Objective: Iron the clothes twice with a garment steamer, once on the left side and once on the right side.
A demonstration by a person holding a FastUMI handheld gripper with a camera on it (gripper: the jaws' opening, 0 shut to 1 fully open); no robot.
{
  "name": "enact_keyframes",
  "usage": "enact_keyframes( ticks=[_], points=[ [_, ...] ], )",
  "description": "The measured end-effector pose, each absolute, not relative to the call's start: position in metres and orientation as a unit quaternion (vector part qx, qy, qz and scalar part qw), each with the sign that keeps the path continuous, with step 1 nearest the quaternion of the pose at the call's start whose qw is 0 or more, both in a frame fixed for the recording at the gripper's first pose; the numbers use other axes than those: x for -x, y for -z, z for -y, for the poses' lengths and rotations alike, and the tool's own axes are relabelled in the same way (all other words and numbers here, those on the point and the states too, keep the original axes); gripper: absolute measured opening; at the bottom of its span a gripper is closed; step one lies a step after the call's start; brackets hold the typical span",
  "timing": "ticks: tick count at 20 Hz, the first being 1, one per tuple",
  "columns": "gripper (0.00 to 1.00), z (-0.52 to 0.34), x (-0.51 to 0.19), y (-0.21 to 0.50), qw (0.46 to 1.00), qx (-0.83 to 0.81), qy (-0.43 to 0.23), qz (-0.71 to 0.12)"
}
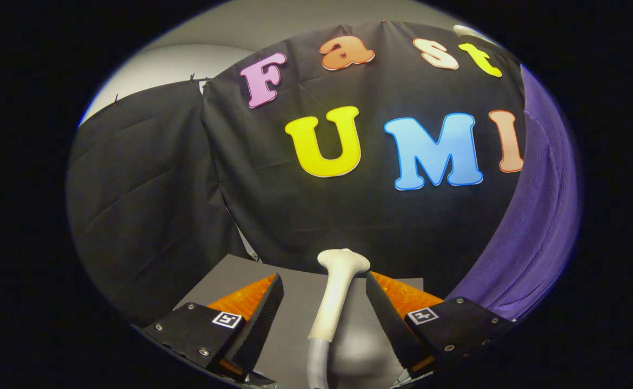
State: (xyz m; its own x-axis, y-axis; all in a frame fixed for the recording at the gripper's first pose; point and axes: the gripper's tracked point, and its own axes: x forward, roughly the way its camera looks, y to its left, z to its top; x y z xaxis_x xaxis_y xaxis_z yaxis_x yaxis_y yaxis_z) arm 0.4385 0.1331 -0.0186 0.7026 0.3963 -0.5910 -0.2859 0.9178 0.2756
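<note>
- Black cloth wall (pixel 159 189) ahead; purple garment (pixel 538 227) hangs beyond the right finger.
- Gripper (pixel 324 302) spread wide; steamer (pixel 335 294) stands between its fingers, untouched.
- Risk: closing off-centre could tip the steamer or pinch its hose (pixel 316 367).

Booth was dim, soft light fell on steamer head (pixel 343 260) and the open gripper (pixel 324 310), sharp focus, strong fisheye bending toward frame edges, purple garment (pixel 538 232) curved.
</note>
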Motion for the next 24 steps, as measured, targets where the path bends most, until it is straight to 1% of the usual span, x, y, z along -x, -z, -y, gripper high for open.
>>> enact_keyframes(
  ticks=[5,10,12,14,15,19,22,24],
  points=[
    [0.92,-0.143,-0.452,0.066,0.884,-0.088,-0.197,-0.415],
    [0.87,-0.148,-0.467,0.109,0.859,-0.09,-0.193,-0.466],
    [0.83,-0.151,-0.473,0.121,0.851,-0.101,-0.193,-0.478],
    [0.76,-0.15,-0.477,0.134,0.844,-0.104,-0.187,-0.491],
    [0.69,-0.15,-0.478,0.14,0.84,-0.106,-0.186,-0.499],
    [0.58,-0.161,-0.472,0.157,0.812,-0.136,-0.199,-0.532],
    [0.56,-0.165,-0.47,0.162,0.793,-0.161,-0.208,-0.549],
    [0.5,-0.17,-0.467,0.158,0.78,-0.187,-0.222,-0.555]
  ],
)
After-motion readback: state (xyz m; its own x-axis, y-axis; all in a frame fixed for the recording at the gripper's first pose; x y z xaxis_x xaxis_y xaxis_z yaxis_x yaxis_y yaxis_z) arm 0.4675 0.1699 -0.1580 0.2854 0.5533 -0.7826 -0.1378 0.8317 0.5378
